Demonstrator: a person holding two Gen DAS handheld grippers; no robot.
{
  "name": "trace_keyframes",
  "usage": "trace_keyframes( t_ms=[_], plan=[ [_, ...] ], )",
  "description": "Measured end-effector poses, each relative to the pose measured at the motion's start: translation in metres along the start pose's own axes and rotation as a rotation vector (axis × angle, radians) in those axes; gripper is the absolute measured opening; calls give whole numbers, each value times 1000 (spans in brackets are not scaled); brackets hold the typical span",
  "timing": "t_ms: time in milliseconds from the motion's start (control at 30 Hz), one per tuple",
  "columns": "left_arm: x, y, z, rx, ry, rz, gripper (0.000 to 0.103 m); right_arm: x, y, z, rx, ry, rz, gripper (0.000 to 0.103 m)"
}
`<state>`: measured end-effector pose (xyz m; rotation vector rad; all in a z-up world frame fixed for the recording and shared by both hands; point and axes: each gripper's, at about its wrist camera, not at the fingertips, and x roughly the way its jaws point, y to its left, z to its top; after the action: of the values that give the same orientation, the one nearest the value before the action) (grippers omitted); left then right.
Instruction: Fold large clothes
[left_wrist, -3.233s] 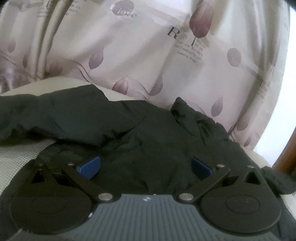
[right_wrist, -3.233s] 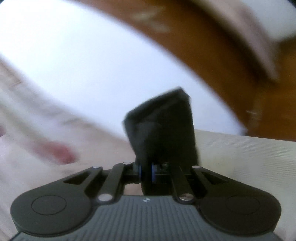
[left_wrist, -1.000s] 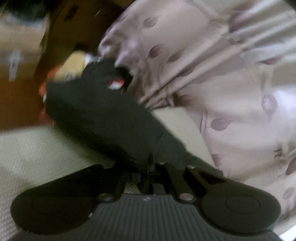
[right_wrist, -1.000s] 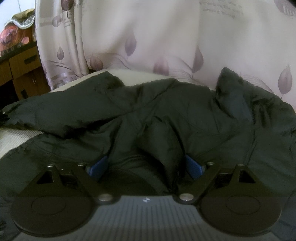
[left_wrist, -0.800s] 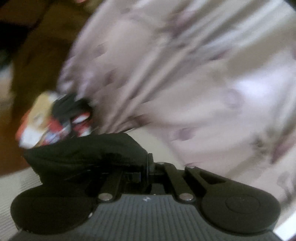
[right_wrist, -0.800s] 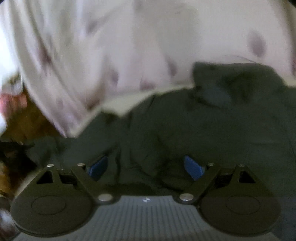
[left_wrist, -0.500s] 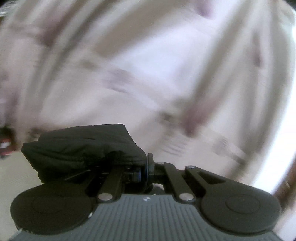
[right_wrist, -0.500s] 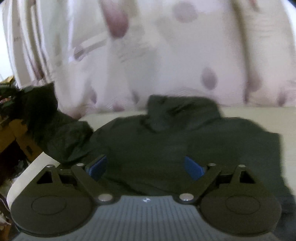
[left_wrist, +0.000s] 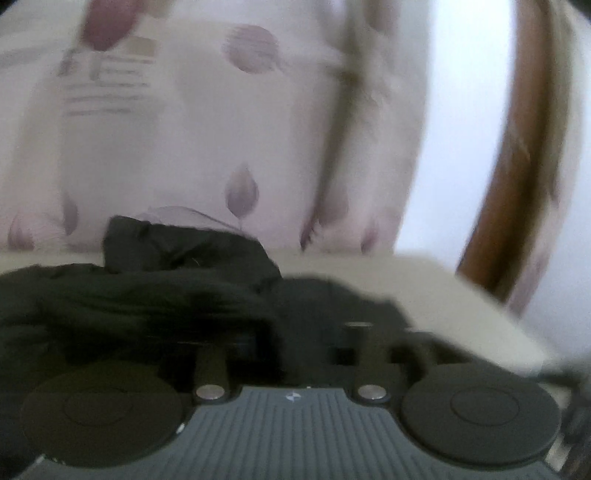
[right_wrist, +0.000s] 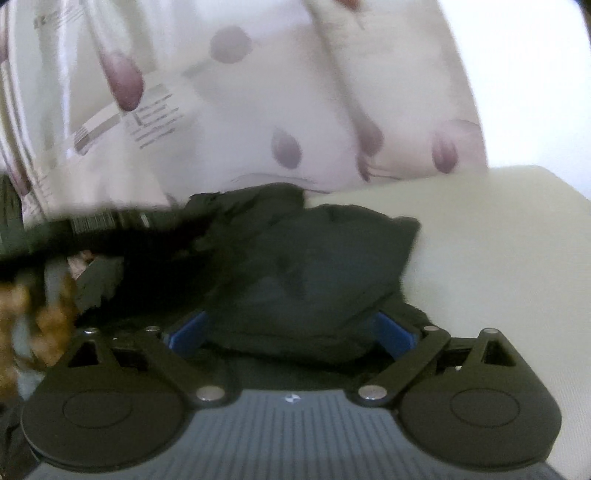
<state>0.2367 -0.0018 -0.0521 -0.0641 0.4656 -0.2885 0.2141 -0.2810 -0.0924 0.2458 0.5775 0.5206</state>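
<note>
A large dark garment (left_wrist: 166, 288) lies bunched on a cream bed (left_wrist: 424, 288). In the blurred left wrist view my left gripper (left_wrist: 299, 336) hovers low over its right part. Its jaws are opening, and a loose fold of the dark cloth drapes over the left side and lies between them, not pinched. In the right wrist view the garment (right_wrist: 314, 266) is folded into a thick heap. My right gripper (right_wrist: 290, 332) stands open wide, and its blue pads (right_wrist: 186, 332) flank the near edge of that heap without pressing on it.
A pale curtain (left_wrist: 184, 129) with purple leaf prints hangs right behind the bed. A brown wooden frame (left_wrist: 517, 166) rises at the right. Bare cream bedding (right_wrist: 498, 258) stretches to the right of the garment. Blurred brown clutter (right_wrist: 37, 325) shows at the far left.
My left gripper swung to the right, carrying a pinched dark fold across onto the garment, then its jaws came apart and let it go. My right gripper stayed open and shifted right along the garment.
</note>
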Motion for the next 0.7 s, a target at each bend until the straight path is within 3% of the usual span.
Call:
trace_keyframes(
  t_ms=[67,167,233,367,467,567,700],
  plan=[
    [-3,-2,-10,33,-19,-5,94,-1,-7,0,29,-6,5,98],
    [-30,0,-22,97,-107,-30,103,0,-12,4,63,-27,15,98],
    [-54,1,-29,99,-128,-34,103,1,-13,7,89,-39,32,98],
    [-107,34,-40,-50,-170,-44,103,10,8,13,86,-47,82,98],
    [-136,76,-54,-205,-182,7,103,20,44,18,-17,-44,112,98],
    [-145,111,-72,-271,-153,100,103,39,95,23,-188,-28,125,98],
    [-145,139,-92,-313,-157,197,103,74,177,17,-539,-21,70,98]
  ],
)
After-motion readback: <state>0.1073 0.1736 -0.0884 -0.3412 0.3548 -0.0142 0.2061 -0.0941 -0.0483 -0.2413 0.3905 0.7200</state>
